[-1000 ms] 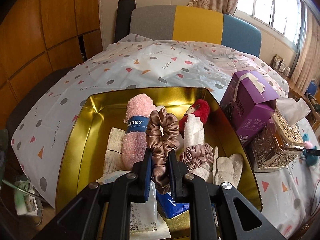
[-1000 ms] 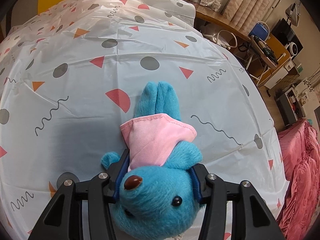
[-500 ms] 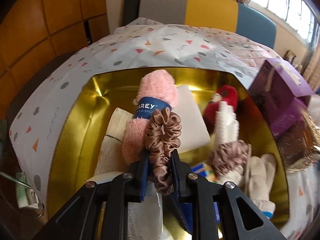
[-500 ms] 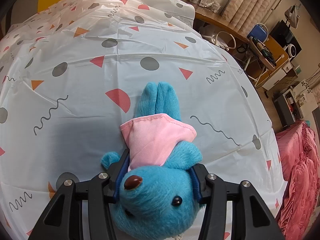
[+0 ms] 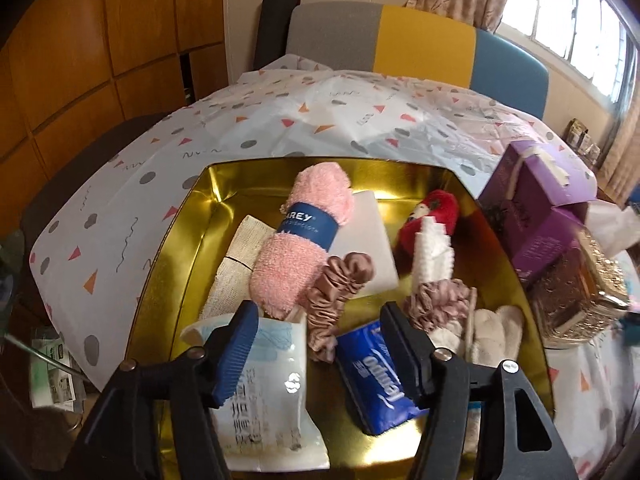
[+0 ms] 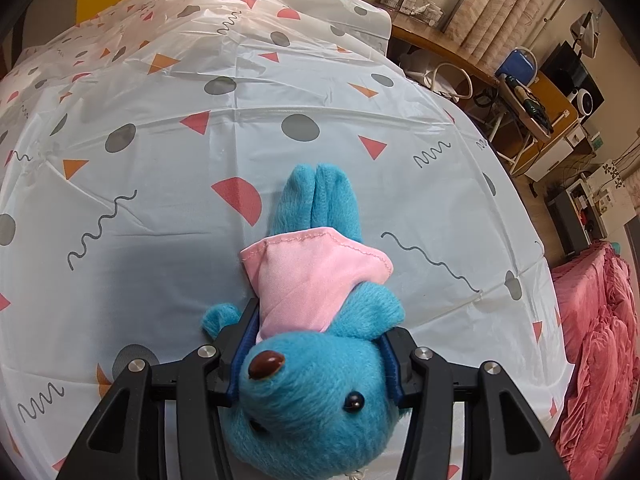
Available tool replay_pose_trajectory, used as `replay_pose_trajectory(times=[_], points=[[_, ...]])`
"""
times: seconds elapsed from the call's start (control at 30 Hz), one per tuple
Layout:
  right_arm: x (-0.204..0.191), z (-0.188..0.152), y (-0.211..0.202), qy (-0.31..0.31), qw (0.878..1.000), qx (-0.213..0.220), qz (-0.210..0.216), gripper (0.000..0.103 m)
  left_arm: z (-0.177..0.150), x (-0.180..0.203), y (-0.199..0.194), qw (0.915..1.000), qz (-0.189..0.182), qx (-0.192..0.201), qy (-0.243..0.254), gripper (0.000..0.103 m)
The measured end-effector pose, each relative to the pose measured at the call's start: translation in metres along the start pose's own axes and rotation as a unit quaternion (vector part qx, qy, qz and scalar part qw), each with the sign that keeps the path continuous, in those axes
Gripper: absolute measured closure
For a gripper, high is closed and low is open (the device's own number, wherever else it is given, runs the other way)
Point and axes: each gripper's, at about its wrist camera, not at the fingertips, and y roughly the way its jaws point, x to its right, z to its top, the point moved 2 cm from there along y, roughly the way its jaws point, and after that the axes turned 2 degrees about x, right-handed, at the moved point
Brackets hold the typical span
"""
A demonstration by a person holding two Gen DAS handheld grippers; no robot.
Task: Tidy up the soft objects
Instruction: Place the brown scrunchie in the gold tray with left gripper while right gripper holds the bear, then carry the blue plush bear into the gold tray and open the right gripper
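Observation:
In the left wrist view my left gripper [image 5: 320,344] is open and empty above the gold tray [image 5: 176,240]. A brown satin scrunchie [image 5: 336,292] lies in the tray just ahead of the fingers, against a rolled pink cloth [image 5: 300,240]. The tray also holds a red plush [image 5: 432,216], a second scrunchie [image 5: 440,300], white gloves [image 5: 496,332], a blue tissue pack [image 5: 376,372] and a wipes pack [image 5: 264,392]. In the right wrist view my right gripper [image 6: 316,352] is shut on the head of a blue plush bear [image 6: 316,396] in a pink shirt, lying on the tablecloth [image 6: 160,200].
A purple tissue box [image 5: 536,208] and an ornate gold tissue holder [image 5: 576,292] stand right of the tray. A chair back [image 5: 400,44] is behind the table. The table's right edge [image 6: 532,272] drops to a pink bedspread [image 6: 596,340] and a cluttered desk [image 6: 532,92].
My left gripper opened and let go of the brown scrunchie, which now lies in the tray beside the pink cloth. The right gripper and the bear have not moved.

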Motion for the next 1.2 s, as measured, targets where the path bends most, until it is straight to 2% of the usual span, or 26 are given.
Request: replay_pose_trajectory(times=[0.17, 0.33, 0.67, 0.87, 1.13, 1.2], points=[[-0.001, 0.000, 0.000, -0.004, 1.000, 0.001, -0.001, 0.052, 0.001, 0.006, -0.015, 0.9999, -0.009, 0.012, 0.005, 0.037], [-0.003, 0.000, -0.002, 0.000, 1.000, -0.006, 0.004, 0.054, 0.001, 0.009, -0.029, 0.9996, -0.011, 0.025, 0.012, 0.032], [-0.018, -0.004, -0.009, 0.019, 0.999, -0.031, 0.018, 0.054, -0.005, 0.010, -0.035, 0.9993, -0.029, 0.022, 0.010, 0.032], [-0.028, -0.007, -0.016, 0.051, 0.997, -0.044, 0.044, 0.054, -0.008, 0.008, -0.035, 0.9991, -0.035, 0.021, 0.009, 0.032], [-0.060, -0.017, -0.030, 0.022, 0.996, -0.039, 0.072, 0.054, -0.009, -0.002, -0.035, 0.9991, -0.037, 0.021, -0.009, 0.032], [-0.064, -0.019, -0.033, 0.029, 0.994, -0.042, 0.093, 0.054, -0.009, -0.006, -0.037, 0.9989, -0.038, 0.024, -0.015, 0.032]])
